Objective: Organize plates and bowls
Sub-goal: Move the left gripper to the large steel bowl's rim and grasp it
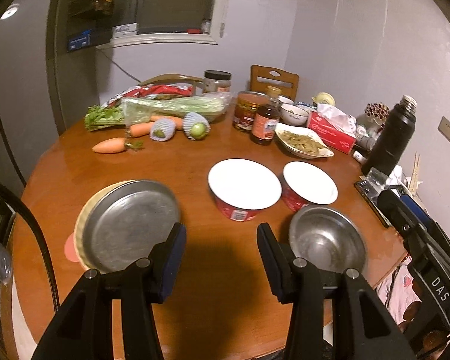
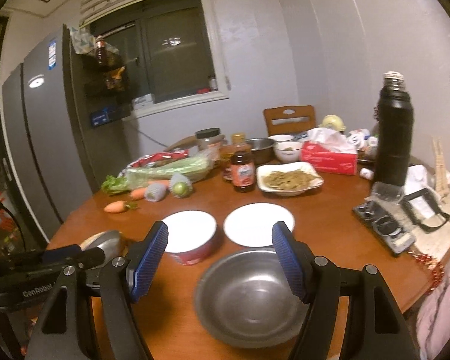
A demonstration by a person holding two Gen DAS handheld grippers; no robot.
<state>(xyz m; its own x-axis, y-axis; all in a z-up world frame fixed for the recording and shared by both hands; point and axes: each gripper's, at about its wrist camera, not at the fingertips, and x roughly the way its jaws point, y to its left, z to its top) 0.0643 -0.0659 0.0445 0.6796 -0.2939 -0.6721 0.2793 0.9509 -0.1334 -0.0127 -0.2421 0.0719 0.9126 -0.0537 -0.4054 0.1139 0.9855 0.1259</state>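
**Reading Markings: Grippers and Dishes**

Facing the wooden table [image 1: 195, 162], the left gripper [image 1: 222, 240] and right gripper [image 2: 220, 246] both stand released, empty. Legible: "DAS" and "GenRobot" on gripper bodies. The steel bowl [image 2: 249, 294], steel plate [image 1: 129, 222] and two red-walled bowls [image 1: 244, 187] rest on the table.

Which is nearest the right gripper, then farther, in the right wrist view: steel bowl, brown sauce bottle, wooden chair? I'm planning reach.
1. Round steel bowl, just below the jaws.
2. Brown sauce bottle, mid-table.
3. Wooden chair, beyond the table.
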